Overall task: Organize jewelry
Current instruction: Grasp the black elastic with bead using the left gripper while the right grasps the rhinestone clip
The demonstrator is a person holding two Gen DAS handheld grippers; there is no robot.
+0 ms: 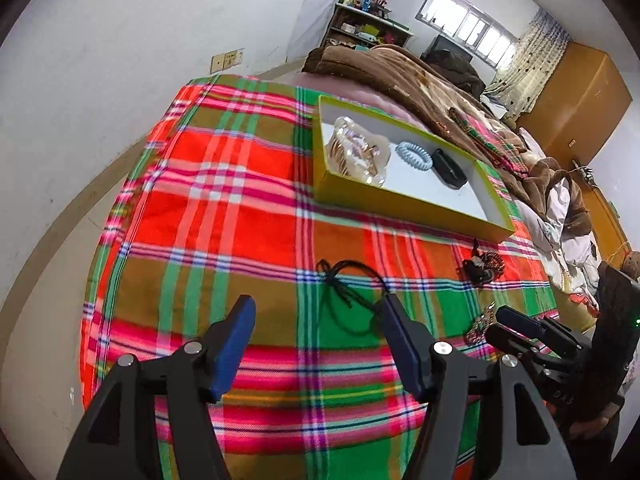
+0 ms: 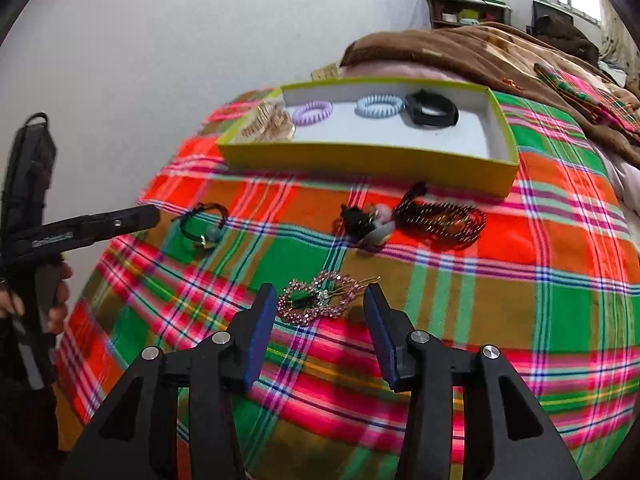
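Observation:
A yellow-green box (image 1: 404, 196) (image 2: 372, 160) with a white floor lies on the plaid cloth. It holds a clear gold hair claw (image 1: 356, 152) (image 2: 268, 124), a blue coil tie (image 1: 414, 155) (image 2: 378, 105), a lilac coil tie (image 2: 313, 112) and a black band (image 1: 450, 168) (image 2: 430, 110). My left gripper (image 1: 318, 312) is open above a black cord necklace (image 1: 352, 296) (image 2: 204, 224). My right gripper (image 2: 320, 300) is open around a pink beaded hair clip (image 2: 316, 300) (image 1: 480, 326), not touching it. A dark bead bracelet (image 2: 440, 220) (image 1: 484, 266) lies in front of the box.
A black clip with pale stones (image 2: 366, 224) lies beside the bracelet. The plaid cloth (image 1: 224, 208) covers a bed; a brown blanket (image 1: 400, 72) lies behind the box. A white wall runs along the left. A shelf (image 1: 368, 28) and wardrobe (image 1: 576, 100) stand far back.

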